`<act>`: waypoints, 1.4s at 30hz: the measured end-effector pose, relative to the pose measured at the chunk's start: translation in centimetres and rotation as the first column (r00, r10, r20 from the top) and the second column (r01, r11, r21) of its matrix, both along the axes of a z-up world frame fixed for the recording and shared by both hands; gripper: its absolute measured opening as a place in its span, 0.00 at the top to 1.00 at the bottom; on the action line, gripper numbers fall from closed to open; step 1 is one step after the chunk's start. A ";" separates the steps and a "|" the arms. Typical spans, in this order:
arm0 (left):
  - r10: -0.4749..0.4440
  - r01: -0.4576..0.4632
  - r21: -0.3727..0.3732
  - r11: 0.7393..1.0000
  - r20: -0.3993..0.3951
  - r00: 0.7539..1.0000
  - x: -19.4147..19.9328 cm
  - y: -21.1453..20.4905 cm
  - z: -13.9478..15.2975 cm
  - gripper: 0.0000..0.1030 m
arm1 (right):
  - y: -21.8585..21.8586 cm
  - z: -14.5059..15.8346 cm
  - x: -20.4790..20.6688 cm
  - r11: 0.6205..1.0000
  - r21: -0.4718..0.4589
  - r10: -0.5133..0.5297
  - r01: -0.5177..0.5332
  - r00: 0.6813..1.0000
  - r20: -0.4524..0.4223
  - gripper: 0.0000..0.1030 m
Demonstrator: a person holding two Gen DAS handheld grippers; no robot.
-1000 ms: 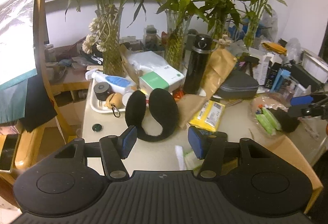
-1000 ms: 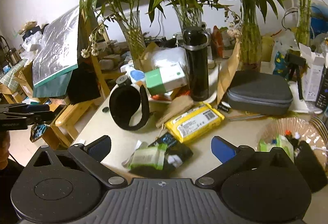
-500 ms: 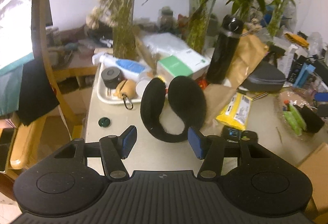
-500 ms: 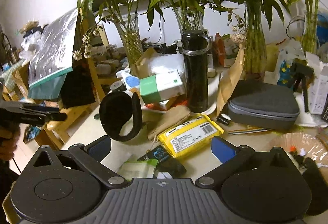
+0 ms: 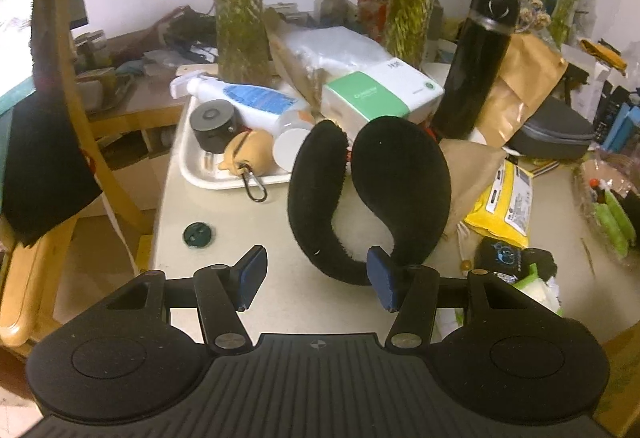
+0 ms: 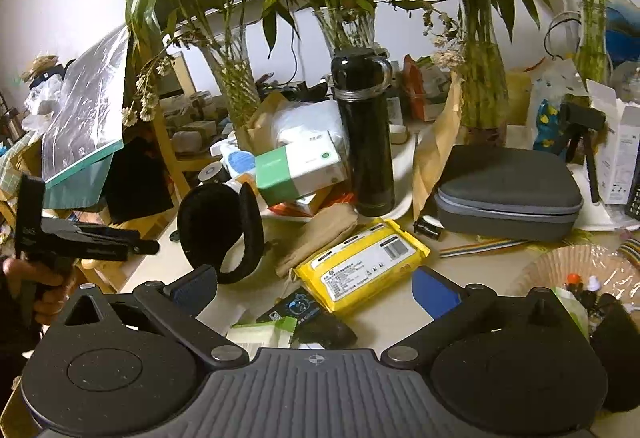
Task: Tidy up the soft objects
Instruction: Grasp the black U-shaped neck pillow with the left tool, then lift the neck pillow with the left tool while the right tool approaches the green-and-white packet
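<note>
The left gripper (image 5: 316,276) is coming down closer, jaws apart and empty — the earmuffs (image 5: 368,197) just ahead, so grasping looks near.

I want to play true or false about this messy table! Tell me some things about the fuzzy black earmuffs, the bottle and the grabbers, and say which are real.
1. The black earmuffs are squeezed between the left gripper's fingers. False: the jaws stand open, nothing between them.
2. The black bottle stands upright. True.
3. The yellow packet lies flat on the table. True.
4. The grey case is open. False: it is zipped shut.
5. The right gripper holds nothing. True.
</note>
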State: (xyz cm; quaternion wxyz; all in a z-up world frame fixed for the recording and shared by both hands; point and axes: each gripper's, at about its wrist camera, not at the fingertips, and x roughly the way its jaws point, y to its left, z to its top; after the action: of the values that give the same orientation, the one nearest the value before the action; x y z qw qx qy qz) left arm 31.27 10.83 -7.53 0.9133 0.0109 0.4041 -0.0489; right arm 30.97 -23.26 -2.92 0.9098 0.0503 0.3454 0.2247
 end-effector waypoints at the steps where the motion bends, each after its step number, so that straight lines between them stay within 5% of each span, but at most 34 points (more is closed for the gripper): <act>1: -0.005 0.005 0.009 1.000 0.001 1.000 0.2 -0.2 -0.3 0.47 | -0.1 0.0 0.1 1.000 0.003 -0.006 0.006 1.000 -0.001 0.00; 9: 0.002 -0.004 -0.021 1.000 -0.100 0.995 3.1 -0.9 -4.0 0.47 | -1.1 -0.1 0.5 0.998 0.031 -0.058 0.059 0.998 -0.020 0.00; 16: 0.090 -0.128 -0.227 0.965 -0.169 0.981 5.2 1.1 -6.9 0.48 | -1.4 -0.3 0.8 0.997 0.027 -0.070 0.071 0.997 -0.029 0.00; 18: 0.109 -0.148 -0.262 0.954 -0.157 0.982 5.3 1.1 -7.1 0.53 | -1.3 -0.5 0.8 0.997 0.025 -0.067 0.068 0.997 -0.030 0.00; 20: 0.116 -0.158 -0.265 0.951 -0.167 0.979 5.5 0.9 -7.4 0.79 | -1.1 -0.5 0.7 0.997 0.015 -0.069 0.070 0.997 -0.026 0.00; 24: 0.121 -0.172 -0.276 0.946 -0.193 0.974 5.6 1.1 -7.0 0.87 | -0.8 -0.4 0.6 0.998 0.007 -0.061 0.061 0.998 -0.014 0.00; 42: 0.051 -0.037 -0.136 0.990 0.098 0.994 -0.7 -1.3 2.8 0.93 | -0.7 -0.2 0.5 0.997 -0.011 -0.071 0.071 0.997 0.011 0.00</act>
State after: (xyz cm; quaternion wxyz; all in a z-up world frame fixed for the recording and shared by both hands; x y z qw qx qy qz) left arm 30.60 9.50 -4.73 0.9322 -0.0570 0.3533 -0.0550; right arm 31.44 -23.99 -3.10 0.9192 0.0563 0.3400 0.1907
